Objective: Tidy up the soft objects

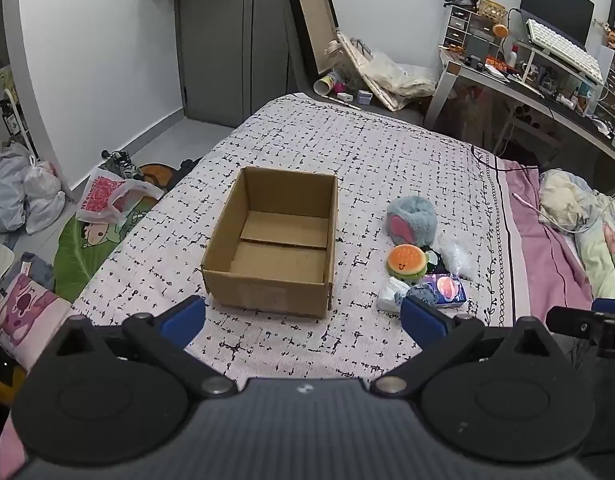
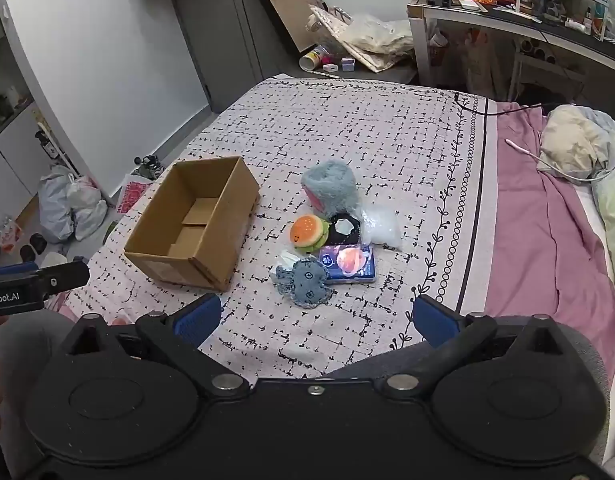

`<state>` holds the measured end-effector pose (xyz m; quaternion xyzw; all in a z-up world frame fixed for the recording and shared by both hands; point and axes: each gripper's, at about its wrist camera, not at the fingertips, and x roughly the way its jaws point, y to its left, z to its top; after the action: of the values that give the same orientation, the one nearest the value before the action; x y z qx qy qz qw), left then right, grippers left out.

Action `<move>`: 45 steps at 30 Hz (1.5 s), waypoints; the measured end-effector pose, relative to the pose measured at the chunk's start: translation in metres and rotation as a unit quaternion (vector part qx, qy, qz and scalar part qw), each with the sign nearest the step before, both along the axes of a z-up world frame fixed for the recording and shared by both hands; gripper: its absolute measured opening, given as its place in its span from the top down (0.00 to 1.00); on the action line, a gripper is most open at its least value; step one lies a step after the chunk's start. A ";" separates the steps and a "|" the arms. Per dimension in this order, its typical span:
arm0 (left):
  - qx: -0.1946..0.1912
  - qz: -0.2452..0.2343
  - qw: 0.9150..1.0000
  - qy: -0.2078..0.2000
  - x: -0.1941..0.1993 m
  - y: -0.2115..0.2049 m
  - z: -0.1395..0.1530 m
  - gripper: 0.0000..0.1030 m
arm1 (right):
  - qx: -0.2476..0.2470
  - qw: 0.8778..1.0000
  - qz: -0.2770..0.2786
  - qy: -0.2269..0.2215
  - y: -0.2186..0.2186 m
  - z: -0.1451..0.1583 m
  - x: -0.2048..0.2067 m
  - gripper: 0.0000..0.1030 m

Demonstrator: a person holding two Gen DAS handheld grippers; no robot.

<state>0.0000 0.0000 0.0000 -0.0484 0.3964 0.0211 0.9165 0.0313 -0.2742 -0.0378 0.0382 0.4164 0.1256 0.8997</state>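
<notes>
An open, empty cardboard box [image 1: 275, 240] stands on the bed; it also shows in the right wrist view [image 2: 195, 220]. To its right lies a cluster: a fluffy grey-blue plush [image 1: 412, 216] [image 2: 330, 188], a burger plush [image 1: 405, 262] [image 2: 307, 232], a blue knitted toy [image 2: 307, 282], a black item [image 2: 344, 229], a clear plastic bag [image 2: 381, 226] and a shiny blue packet [image 2: 349, 264]. My left gripper [image 1: 303, 316] is open and empty, in front of the box. My right gripper [image 2: 315, 318] is open and empty, just short of the knitted toy.
The bed has a white black-patterned cover [image 1: 367, 152] and a pink sheet with crumpled bedding [image 2: 547, 208] at right. Bags [image 1: 23, 196] lie on the floor at left. A cluttered desk [image 1: 547, 76] stands at the back right, and a black cable [image 2: 491, 110] crosses the cover's far edge.
</notes>
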 end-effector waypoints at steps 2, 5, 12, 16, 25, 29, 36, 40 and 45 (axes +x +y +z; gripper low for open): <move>0.002 0.002 1.000 0.003 0.000 0.000 0.000 0.00 | -0.002 1.000 -0.001 0.001 0.000 0.000 0.000 0.00; 0.002 0.004 1.000 0.005 0.002 0.000 -0.001 0.00 | 0.001 1.000 -0.001 0.001 0.001 -0.001 -0.001 0.00; -0.010 -0.004 1.000 -0.005 -0.001 -0.003 -0.002 0.00 | 0.001 1.000 0.000 -0.002 0.007 0.006 -0.003 0.00; -0.012 -0.007 1.000 -0.005 -0.001 -0.002 0.000 0.00 | 0.004 1.000 -0.001 -0.002 0.005 0.004 -0.004 0.00; -0.012 -0.006 1.000 -0.008 -0.002 -0.005 0.001 0.00 | 0.009 1.000 -0.002 -0.008 0.003 0.004 -0.006 0.00; -0.014 -0.007 1.000 -0.009 -0.003 -0.005 0.001 0.00 | 0.010 1.000 -0.003 -0.009 0.002 0.003 -0.006 0.00; -0.016 -0.006 1.000 -0.010 -0.004 -0.006 0.003 0.00 | 0.010 1.000 -0.003 -0.011 0.001 0.004 -0.008 0.00; -0.016 -0.006 1.000 -0.010 -0.005 -0.006 0.004 0.00 | 0.012 1.000 -0.003 -0.012 0.000 0.004 -0.008 0.00; -0.018 -0.004 1.000 -0.011 -0.006 -0.005 0.007 0.00 | 0.011 1.000 -0.003 -0.011 0.000 0.005 -0.008 0.00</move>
<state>-0.0057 -0.0051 0.0070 -0.0634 0.3870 0.0103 0.9198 0.0236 -0.2739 -0.0333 0.0476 0.4047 0.1274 0.9043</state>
